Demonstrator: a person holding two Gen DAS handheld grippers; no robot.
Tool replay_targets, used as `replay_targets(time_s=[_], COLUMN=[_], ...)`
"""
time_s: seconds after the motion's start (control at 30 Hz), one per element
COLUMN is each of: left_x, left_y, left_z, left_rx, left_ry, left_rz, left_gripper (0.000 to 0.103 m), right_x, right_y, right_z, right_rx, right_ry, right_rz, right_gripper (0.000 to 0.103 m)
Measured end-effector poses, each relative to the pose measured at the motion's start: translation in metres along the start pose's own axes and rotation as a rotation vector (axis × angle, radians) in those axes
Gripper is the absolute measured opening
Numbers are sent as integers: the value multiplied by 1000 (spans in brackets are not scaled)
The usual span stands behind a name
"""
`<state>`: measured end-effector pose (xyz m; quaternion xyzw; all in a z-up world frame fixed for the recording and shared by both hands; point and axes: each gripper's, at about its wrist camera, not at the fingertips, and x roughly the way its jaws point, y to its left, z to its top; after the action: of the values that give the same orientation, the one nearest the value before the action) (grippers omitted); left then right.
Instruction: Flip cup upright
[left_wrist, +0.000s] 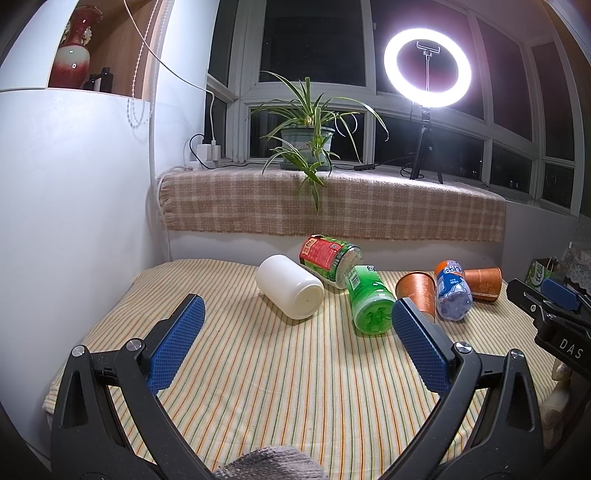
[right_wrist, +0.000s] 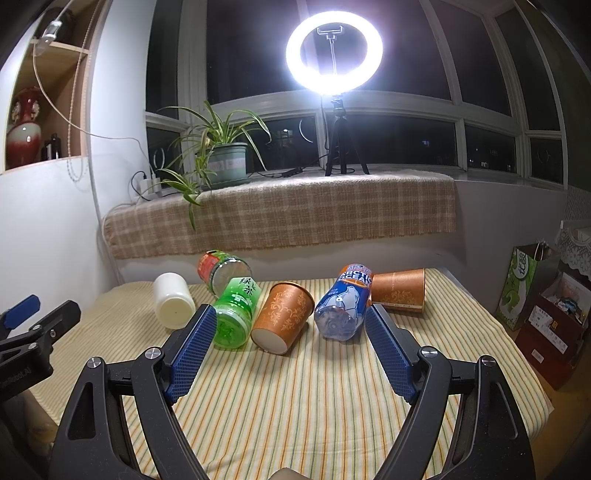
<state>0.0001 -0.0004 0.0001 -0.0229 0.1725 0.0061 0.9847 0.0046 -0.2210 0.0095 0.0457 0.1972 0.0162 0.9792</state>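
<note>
Two orange paper cups lie on their sides on the striped cloth. The nearer cup (right_wrist: 282, 317) has its base toward me; it also shows in the left wrist view (left_wrist: 417, 291), partly behind a finger. The farther cup (right_wrist: 400, 290) lies behind the blue bottle; it also shows in the left wrist view (left_wrist: 484, 283). My right gripper (right_wrist: 290, 321) is open and empty, hovering just short of the nearer cup. My left gripper (left_wrist: 297, 314) is open and empty, in front of the white jar (left_wrist: 291, 286) and green bottle (left_wrist: 369, 301).
A blue bottle (right_wrist: 343, 306), a green bottle (right_wrist: 234, 314), a red-labelled bottle (right_wrist: 221, 269) and a white jar (right_wrist: 173, 299) lie on the cloth among the cups. A plaid-covered sill (right_wrist: 280, 218) with a plant (right_wrist: 218, 151) and a ring light (right_wrist: 334, 51) is behind. Bags (right_wrist: 528, 284) stand to the right.
</note>
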Motion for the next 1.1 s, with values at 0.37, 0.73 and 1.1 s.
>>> replay_targets(time_s=[0.37, 0.73, 1.1], left_x=[0, 0, 0], left_y=[0, 0, 0], left_z=[0, 0, 0], left_rx=[1, 1, 2], left_ry=[0, 1, 3], left_rz=[1, 1, 1], left_gripper=[103, 103, 103], right_x=[2, 5, 6], right_y=[1, 1, 1], right_z=[-1, -2, -4], right_rx=[-1, -3, -3], right_ry=[4, 10, 11], right_rz=[3, 5, 5], right_gripper=[83, 83, 83])
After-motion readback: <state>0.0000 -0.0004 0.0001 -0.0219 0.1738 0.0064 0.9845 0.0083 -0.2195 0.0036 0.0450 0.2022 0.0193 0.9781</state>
